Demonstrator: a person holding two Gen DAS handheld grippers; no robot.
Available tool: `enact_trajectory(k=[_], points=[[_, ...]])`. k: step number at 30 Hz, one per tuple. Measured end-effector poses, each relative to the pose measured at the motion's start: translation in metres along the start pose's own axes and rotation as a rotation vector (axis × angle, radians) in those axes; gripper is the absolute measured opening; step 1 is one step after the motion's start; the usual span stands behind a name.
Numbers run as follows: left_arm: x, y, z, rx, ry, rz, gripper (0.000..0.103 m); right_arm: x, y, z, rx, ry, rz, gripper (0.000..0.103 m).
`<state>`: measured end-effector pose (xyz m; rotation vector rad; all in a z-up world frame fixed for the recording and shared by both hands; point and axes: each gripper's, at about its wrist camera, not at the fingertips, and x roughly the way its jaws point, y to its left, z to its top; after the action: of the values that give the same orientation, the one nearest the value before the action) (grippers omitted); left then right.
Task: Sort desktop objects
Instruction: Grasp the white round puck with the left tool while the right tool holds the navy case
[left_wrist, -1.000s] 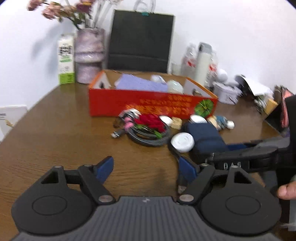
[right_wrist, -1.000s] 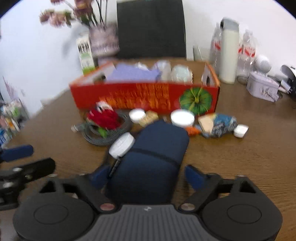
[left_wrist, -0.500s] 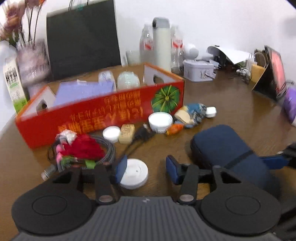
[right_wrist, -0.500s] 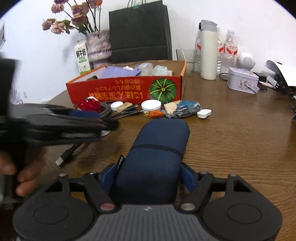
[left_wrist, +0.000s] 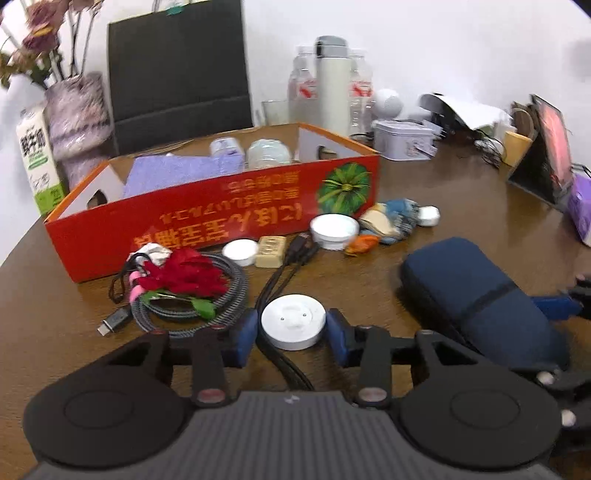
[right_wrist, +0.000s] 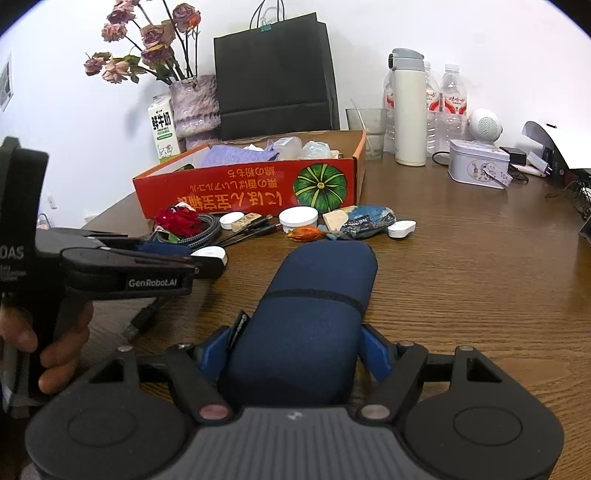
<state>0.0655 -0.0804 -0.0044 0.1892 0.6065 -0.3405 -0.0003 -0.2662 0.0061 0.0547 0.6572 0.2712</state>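
Observation:
A white round disc (left_wrist: 293, 321) with a black cable lies on the wooden table. My left gripper (left_wrist: 291, 332) has it between its blue pads, and the jaws are closing with a thin gap still showing on the left side. From the right wrist view the left gripper (right_wrist: 201, 258) reaches in from the left, the disc (right_wrist: 210, 254) at its tips. My right gripper (right_wrist: 295, 350) is shut on the near end of a navy blue zip pouch (right_wrist: 317, 288), which lies to the right of the disc (left_wrist: 465, 284).
A red cardboard box (left_wrist: 221, 221) with a purple cloth and jars stands behind. Before it lie a coiled cable with a red flower (left_wrist: 184, 280), white lids (left_wrist: 334, 227), a snack packet (left_wrist: 391, 221) and black cables. Bottles, a tin (right_wrist: 476, 164), a vase and a black bag line the back.
My left gripper swung over to the white disc and its jaws narrowed around it. The right gripper drew the navy pouch back from the clutter, then held still.

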Motion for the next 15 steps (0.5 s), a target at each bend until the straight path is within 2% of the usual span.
enact_trajectory(k=[4,5,12,13,15], points=[[-0.035,-0.014,-0.006,0.009,-0.059,-0.045,0.038,-0.001,0.0,-0.001,-0.005,0.001,0.009,0.073],[-0.045,-0.016,-0.008,0.005,-0.073,-0.059,0.002,-0.001,0.0,-0.001,-0.008,0.002,0.012,0.073],[-0.088,-0.006,-0.049,-0.068,-0.012,-0.026,0.003,-0.001,0.003,0.0,-0.028,0.007,0.027,0.074],[-0.092,-0.003,-0.054,-0.093,-0.005,-0.031,0.005,-0.001,0.003,0.0,-0.031,0.008,0.028,0.075],[-0.093,0.003,-0.058,-0.134,-0.012,-0.031,0.018,-0.001,0.004,0.0,-0.043,0.011,0.036,0.076]])
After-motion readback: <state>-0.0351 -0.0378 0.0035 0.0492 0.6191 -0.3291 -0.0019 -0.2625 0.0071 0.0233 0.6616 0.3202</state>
